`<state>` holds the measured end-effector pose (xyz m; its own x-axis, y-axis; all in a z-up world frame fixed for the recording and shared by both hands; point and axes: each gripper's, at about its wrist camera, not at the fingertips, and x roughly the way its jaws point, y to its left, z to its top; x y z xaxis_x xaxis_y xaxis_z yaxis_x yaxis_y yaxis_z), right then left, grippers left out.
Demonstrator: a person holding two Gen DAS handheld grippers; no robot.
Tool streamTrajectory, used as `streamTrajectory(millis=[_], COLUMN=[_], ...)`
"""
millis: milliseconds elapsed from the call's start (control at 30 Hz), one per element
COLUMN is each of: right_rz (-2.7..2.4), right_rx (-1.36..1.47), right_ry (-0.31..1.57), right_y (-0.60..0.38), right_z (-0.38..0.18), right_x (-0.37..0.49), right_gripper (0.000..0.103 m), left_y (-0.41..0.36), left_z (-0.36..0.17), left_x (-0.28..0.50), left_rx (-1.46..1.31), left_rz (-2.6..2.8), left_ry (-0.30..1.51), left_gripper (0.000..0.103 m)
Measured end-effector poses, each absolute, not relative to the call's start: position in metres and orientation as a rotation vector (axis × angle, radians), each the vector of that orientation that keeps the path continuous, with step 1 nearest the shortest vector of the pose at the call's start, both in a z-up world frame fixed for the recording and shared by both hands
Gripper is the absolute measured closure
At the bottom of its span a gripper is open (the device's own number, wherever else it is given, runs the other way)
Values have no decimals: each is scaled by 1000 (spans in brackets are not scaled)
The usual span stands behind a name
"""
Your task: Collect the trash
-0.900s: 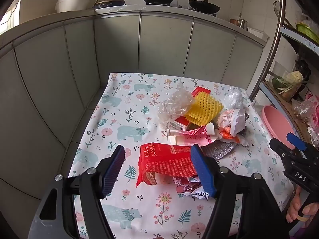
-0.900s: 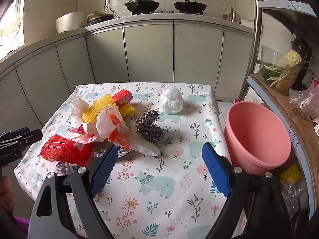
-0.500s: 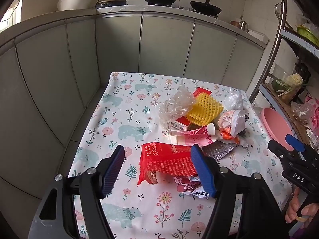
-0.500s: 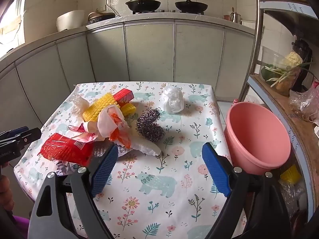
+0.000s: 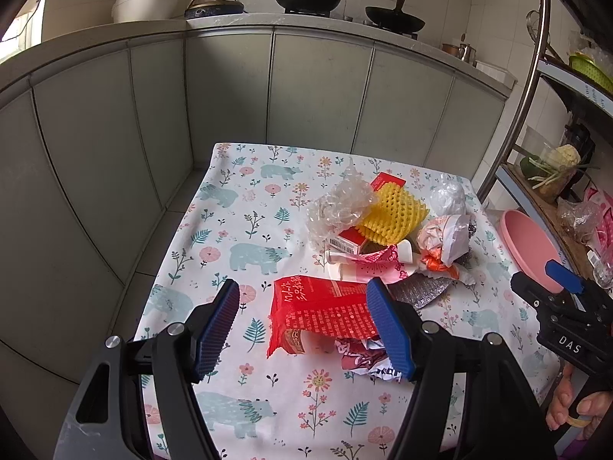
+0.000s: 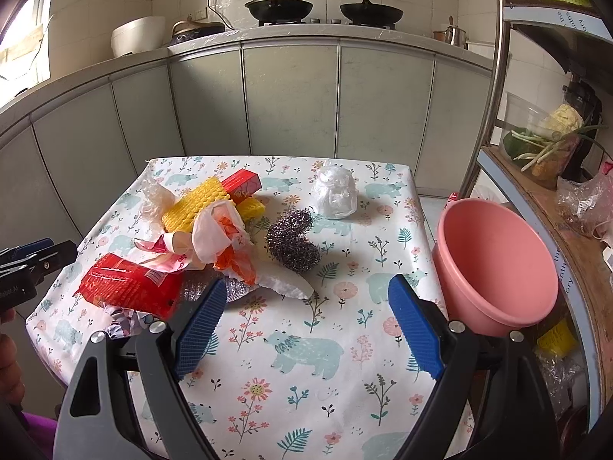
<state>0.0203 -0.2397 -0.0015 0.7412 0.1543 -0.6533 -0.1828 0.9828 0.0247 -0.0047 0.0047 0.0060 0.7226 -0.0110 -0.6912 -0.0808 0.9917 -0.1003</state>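
Note:
A heap of trash lies on the floral tablecloth (image 5: 245, 226): a red snack bag (image 5: 322, 310) (image 6: 128, 283), yellow foam netting (image 5: 392, 212) (image 6: 197, 207), a red box (image 6: 241, 184), clear crumpled plastic (image 5: 337, 207), a steel scourer (image 6: 293, 239), a white plastic ball (image 6: 335, 191) and an orange-white bag (image 6: 222, 235). My left gripper (image 5: 302, 326) is open and empty, above the table just before the red bag. My right gripper (image 6: 306, 326) is open and empty, above the table's near right part. A pink basin (image 6: 494, 268) (image 5: 528, 245) stands off the table's right edge.
Grey cabinets (image 6: 291, 99) wrap the table's far and left sides, with woks (image 6: 277, 5) on the counter. A metal shelf rack (image 6: 544, 176) with vegetables and bags stands right. The right gripper shows in the left wrist view (image 5: 563, 306).
Both views have shifted only slightly; the grippers stay open and the trash has not moved.

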Motion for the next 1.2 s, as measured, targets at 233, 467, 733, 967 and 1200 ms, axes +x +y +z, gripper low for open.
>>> streamTrajectory(millis=[233,467,733,967,1200], right_rz=[184,183,184,183,183], right_rx=[-46,-46,-50,-51,-50], right_ry=[712,710,709,709,709], right_y=[-238,-238,-237,-237,-237], right_z=[-1,0,1,1,1], right_x=[19,18,18,18,17], right_gripper=[16,16,16,16,16], left_y=[4,4,4,4,4], left_z=[8,8,8,9,9], left_x=[-8,-11,-11,-12,-12], left_rx=[-121,-124,-126,-127,-128], left_rz=[31,26,26,25,25], left_ry=[751,748,747,745,745], left_gripper=[35,35,35,35,35])
